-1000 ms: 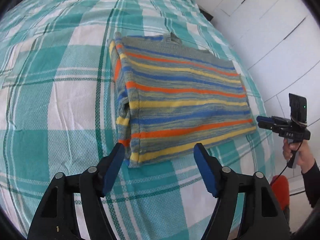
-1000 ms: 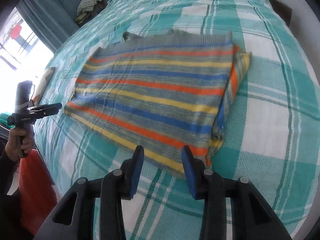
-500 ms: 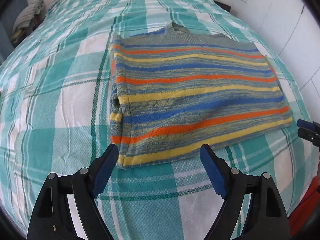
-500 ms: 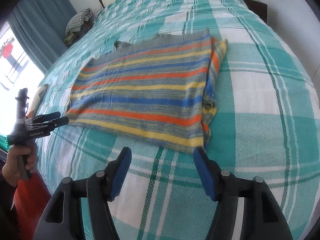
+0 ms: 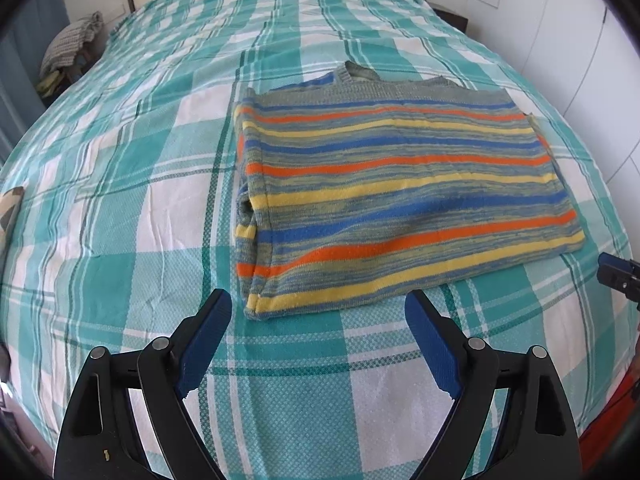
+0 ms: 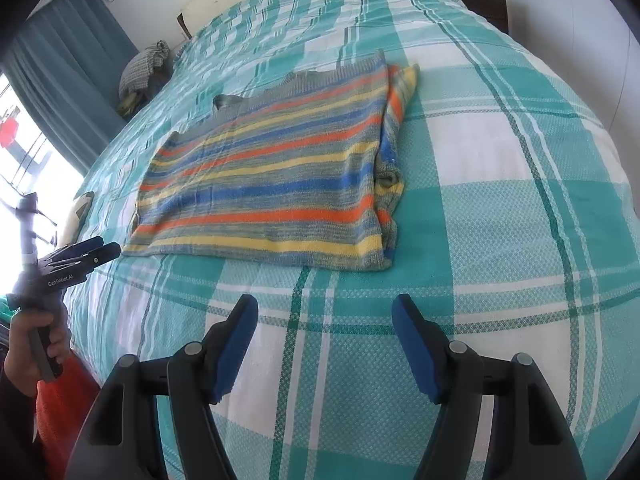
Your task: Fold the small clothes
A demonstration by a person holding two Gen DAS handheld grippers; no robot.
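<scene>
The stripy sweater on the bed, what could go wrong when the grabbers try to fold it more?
1. The striped knitted sweater has a sleeve folded loosely along one side; lifting may let it slide out.
2. Both the left gripper and right gripper hover open over the teal checked bedspread, so a low pinch might catch it too.

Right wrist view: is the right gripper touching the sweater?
No. The right gripper hovers open over bare bedspread, short of the sweater's near hem, with nothing between its fingers.
</scene>
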